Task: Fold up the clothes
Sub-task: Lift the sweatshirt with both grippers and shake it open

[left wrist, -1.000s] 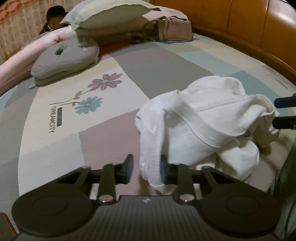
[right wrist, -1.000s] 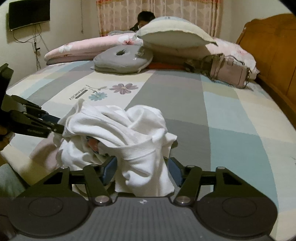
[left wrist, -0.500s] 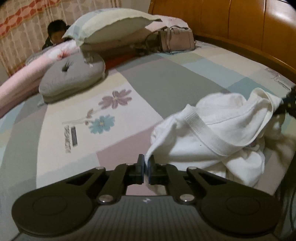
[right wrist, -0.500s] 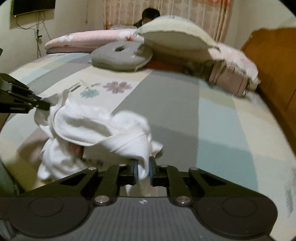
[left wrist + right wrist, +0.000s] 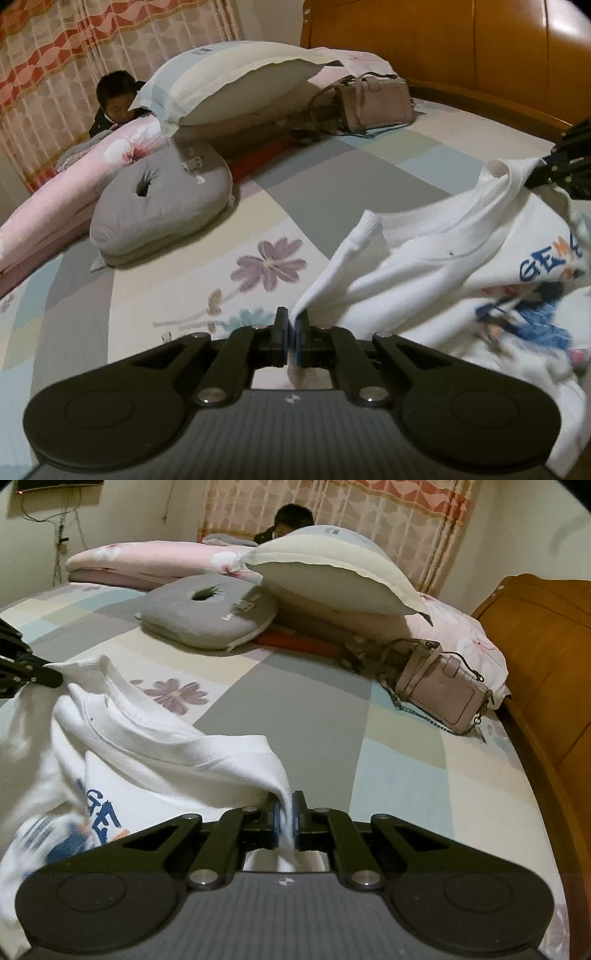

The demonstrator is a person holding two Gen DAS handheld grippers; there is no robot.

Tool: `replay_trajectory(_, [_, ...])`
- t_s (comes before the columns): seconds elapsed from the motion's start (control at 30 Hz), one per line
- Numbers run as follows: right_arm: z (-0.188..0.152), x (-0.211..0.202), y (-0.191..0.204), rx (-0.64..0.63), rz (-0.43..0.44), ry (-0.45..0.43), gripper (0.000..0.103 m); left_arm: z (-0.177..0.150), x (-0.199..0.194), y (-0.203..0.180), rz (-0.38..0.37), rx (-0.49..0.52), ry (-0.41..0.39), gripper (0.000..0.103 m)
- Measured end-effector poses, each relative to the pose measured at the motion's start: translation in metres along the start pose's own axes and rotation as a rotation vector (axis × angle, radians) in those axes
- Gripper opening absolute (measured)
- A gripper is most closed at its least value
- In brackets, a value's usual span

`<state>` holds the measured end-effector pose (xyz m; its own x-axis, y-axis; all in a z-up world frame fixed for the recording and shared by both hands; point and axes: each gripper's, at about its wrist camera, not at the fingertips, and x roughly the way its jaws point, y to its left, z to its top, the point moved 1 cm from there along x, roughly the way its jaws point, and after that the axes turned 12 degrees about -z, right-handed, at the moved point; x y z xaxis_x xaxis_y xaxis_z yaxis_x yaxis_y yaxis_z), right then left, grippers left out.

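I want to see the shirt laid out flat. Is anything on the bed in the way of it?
Nothing visible blocks it. Both the left gripper and right gripper pinch the white shirt, and the bedsheet just beyond it is bare. The grey cushion and pink handbag sit farther back.

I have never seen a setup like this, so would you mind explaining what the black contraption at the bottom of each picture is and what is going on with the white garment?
Each picture comes from a wide-angle camera mounted on a hand-held two-finger tool, looking forward along its fingers; a person carries one per hand. The black shape at the bottom is that tool. The left gripper and the right gripper are both shut on edges of the white printed T-shirt, holding it stretched between them above the patchwork bedsheet. Each gripper also shows at the other picture's edge. Farther back lie a grey round cushion, a pale pillow and a pink handbag.
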<state>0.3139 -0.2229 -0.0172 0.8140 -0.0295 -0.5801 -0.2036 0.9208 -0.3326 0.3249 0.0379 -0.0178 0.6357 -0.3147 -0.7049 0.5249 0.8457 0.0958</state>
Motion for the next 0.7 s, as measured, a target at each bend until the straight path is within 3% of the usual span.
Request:
replay_trajectory(0.33, [0.055,0.106,-0.013,0.034,0.0,0.061,0.008,0.037,0.077,0.045,0.015,-0.026,0.042,0.002])
replay_trajectory(0.7, [0.082,0.199,-0.011,0.112,-0.038,0.094,0.008,0.06,0.166,0.093,0.039,-0.132,0.09,0.005])
